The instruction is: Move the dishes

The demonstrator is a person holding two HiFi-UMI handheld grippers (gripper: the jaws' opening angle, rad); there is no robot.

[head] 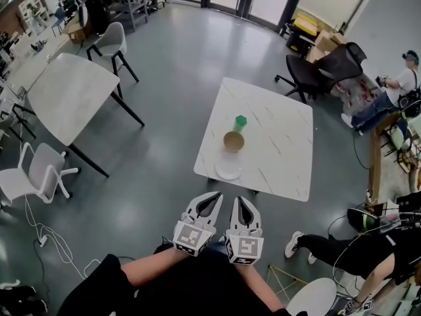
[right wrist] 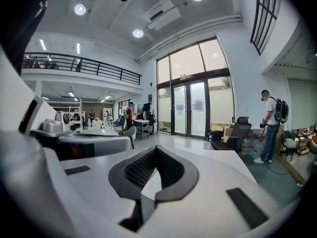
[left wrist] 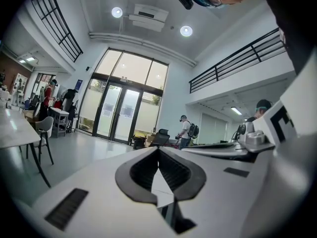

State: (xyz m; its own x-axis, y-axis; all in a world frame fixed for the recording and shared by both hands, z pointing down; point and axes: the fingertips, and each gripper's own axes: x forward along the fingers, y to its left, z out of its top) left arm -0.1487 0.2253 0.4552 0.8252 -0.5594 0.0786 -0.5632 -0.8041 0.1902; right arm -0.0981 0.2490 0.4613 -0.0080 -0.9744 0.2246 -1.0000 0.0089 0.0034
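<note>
Three dishes sit together on the white tabletop (head: 283, 150), towards its left, near edge. A white plate (head: 228, 169) lies closest to that edge, a brown bowl (head: 233, 141) is just behind it, and a small green cup (head: 241, 120) is behind that. From the head view I stand well back from them, with bare floor between us. My left gripper (head: 212, 201) and right gripper (head: 241, 204) are drawn in side by side near my body, both pointing towards the tabletop.

In the left gripper view, my fingers (left wrist: 143, 171) are pressed together at the tips with nothing between them. Only the hall and its glass doors (left wrist: 119, 113) show beyond, and no dish is in sight.

The right gripper view shows the same. The fingers (right wrist: 139, 170) are clenched on nothing, and the doors (right wrist: 190, 108) are far off.

With the dishes grouped at that edge and both grippers empty, I judge this fits either a stance ahead of picking them up or one after setting them down. Either way, I do best to hold both grippers steady and level and keep the dishes in my sight.
</note>
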